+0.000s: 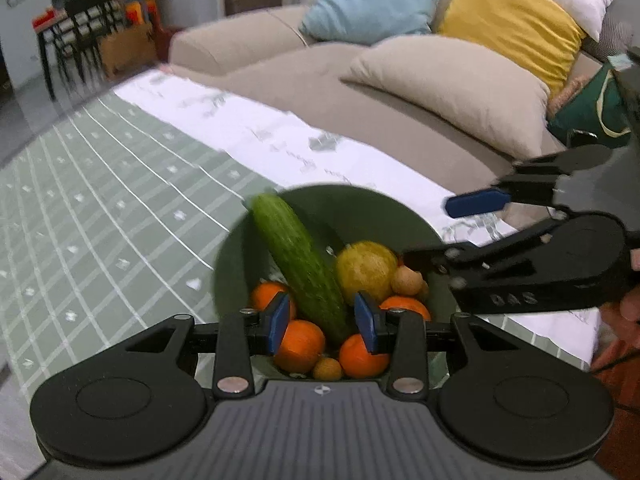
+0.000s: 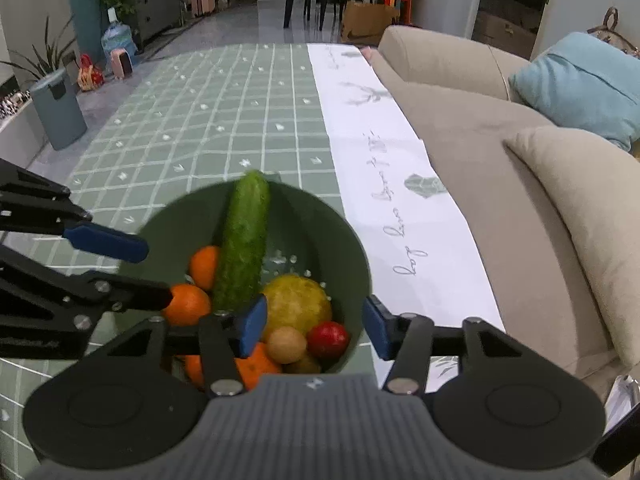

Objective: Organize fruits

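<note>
The left claw (image 1: 323, 322) hangs low over the near side of the bowl with its blue pads (image 1: 280, 322) spread apart; the lower end of the long green cucumber (image 1: 298, 264) shows between them, but whether either pad touches it cannot be told, and nothing looks clamped. The right claw (image 2: 316, 328) is also spread wide and carries nothing, its left pad over the fruit and its right pad outside the near right rim, so it straddles the wall of the round dark green bowl (image 2: 320, 220).

All the produce in view sits inside that bowl. The cucumber leans from the bottom up over the far rim, its tip poking out. Around its base lie several orange mandarins (image 1: 300, 346), a large yellow-green citrus fruit (image 1: 366, 266), small tan round fruits (image 2: 286, 345) and, in the right wrist view, a small red fruit (image 2: 327, 340) against the near wall.

The bowl stands on the surface, on a green checked tablecloth (image 1: 100, 208) next to a white printed runner (image 2: 384, 168), beside a beige sofa (image 2: 500, 152).

No sorted group or second container shows, and no fruit lies on the cloth. Judging by this, the organizing has barely begun or is at its first pick: everything remains heaped together, and the sorting is left to do.
</note>
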`<state>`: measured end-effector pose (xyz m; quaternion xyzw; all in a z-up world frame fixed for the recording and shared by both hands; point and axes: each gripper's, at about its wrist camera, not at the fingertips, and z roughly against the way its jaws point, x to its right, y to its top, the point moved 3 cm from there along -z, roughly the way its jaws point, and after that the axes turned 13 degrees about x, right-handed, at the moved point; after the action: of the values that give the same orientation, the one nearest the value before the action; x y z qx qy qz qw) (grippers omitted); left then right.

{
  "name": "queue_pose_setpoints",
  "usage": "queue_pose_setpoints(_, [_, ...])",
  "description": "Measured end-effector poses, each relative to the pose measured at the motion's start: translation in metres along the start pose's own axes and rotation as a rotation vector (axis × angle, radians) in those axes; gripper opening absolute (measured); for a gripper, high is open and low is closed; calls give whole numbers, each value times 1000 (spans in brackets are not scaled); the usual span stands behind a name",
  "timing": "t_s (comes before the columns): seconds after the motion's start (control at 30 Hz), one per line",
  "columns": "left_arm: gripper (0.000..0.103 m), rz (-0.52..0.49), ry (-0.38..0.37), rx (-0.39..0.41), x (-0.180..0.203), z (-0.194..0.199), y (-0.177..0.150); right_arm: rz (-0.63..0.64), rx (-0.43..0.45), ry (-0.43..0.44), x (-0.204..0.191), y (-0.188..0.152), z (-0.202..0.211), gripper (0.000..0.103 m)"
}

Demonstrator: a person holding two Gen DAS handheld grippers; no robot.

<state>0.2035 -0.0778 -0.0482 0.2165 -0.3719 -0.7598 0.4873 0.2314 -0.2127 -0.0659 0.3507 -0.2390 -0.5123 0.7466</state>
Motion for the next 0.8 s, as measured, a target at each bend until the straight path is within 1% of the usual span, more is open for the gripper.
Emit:
queue_pose_setpoints(0.1, [45, -9, 59, 67, 2, 19, 7, 0, 28, -17, -6, 4, 21, 60])
queue_pose_setpoints(0.13, [47, -5, 78, 93, 2, 26, 9, -4, 39, -23, -8, 4, 28, 64])
queue_pose_setpoints(0.17, [51, 0, 94, 114, 3, 33, 11, -12, 53, -34, -9, 5, 38, 68])
queue_pose_setpoints(0.23, [55, 3, 128, 158, 5, 47, 14, -29, 82, -49, -12, 7, 55, 70])
queue_pose_setpoints(0.3, [57, -8, 156, 193, 7, 60, 16, -51, 116, -72, -16, 8, 74, 71])
queue_pose_setpoints(0.33, [61, -15, 172, 204, 9, 65, 17, -59, 130, -82, -17, 7, 83, 71])
queue_pose_setpoints(0.43, [65, -28, 223, 238, 14, 83, 18, -102, 184, -105, -23, 6, 110, 75])
queue_pose_setpoints(0.5, [70, -31, 252, 247, 16, 95, 17, -127, 223, -121, -27, 4, 128, 76])
queue_pose_setpoints(0.6, [72, -29, 291, 266, 18, 110, 13, -157, 271, -148, -35, -1, 151, 78])
queue_pose_setpoints(0.67, [76, -24, 318, 272, 19, 118, 9, -181, 300, -155, -40, -5, 165, 84])
queue_pose_setpoints(0.7, [76, -22, 330, 276, 18, 122, 7, -193, 314, -158, -42, -8, 171, 85])
queue_pose_setpoints(0.77, [81, -12, 353, 280, 17, 130, 2, -199, 336, -163, -49, -13, 181, 86])
queue_pose_setpoints(0.8, [81, -9, 362, 278, 17, 133, -1, -197, 344, -170, -53, -15, 185, 86])
